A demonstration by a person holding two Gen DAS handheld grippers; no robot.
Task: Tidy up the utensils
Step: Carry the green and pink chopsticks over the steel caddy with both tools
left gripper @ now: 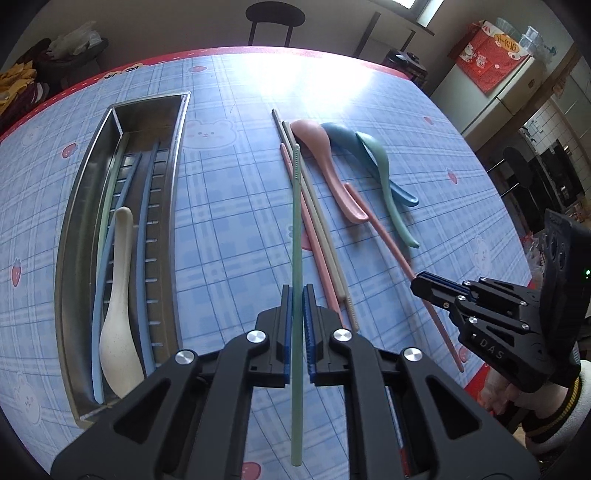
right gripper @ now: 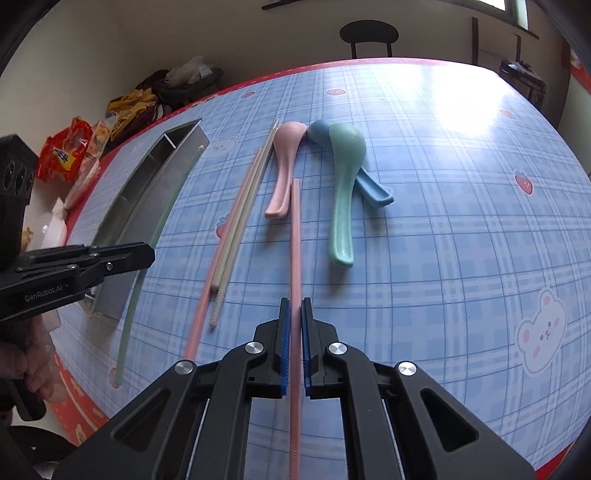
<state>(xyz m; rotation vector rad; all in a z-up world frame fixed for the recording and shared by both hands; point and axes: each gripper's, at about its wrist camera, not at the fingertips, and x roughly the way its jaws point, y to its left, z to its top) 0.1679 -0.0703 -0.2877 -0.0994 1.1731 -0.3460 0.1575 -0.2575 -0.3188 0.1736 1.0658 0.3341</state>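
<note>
My left gripper (left gripper: 296,291) is shut on a green chopstick (left gripper: 295,236), lifted over the table; it shows from the side as left gripper (right gripper: 146,253) with the green chopstick (right gripper: 155,236). My right gripper (right gripper: 294,304) is shut on a pink chopstick (right gripper: 295,229), seen too as right gripper (left gripper: 419,282) with the pink chopstick (left gripper: 388,240). A steel tray (left gripper: 74,236) at the left holds a white spoon (left gripper: 118,306) and blue and green chopsticks. On the cloth lie a pink spoon (right gripper: 284,166), a blue spoon (right gripper: 373,192), a green spoon (right gripper: 343,192), another pink chopstick (right gripper: 207,288) and two beige chopsticks (right gripper: 240,221).
A blue plaid tablecloth (right gripper: 461,240) with a red border covers the table. Snack bags (right gripper: 70,155) lie off the table's far left edge. A black chair (left gripper: 275,22) stands behind the table. A red box (left gripper: 487,55) sits on a fridge at the right.
</note>
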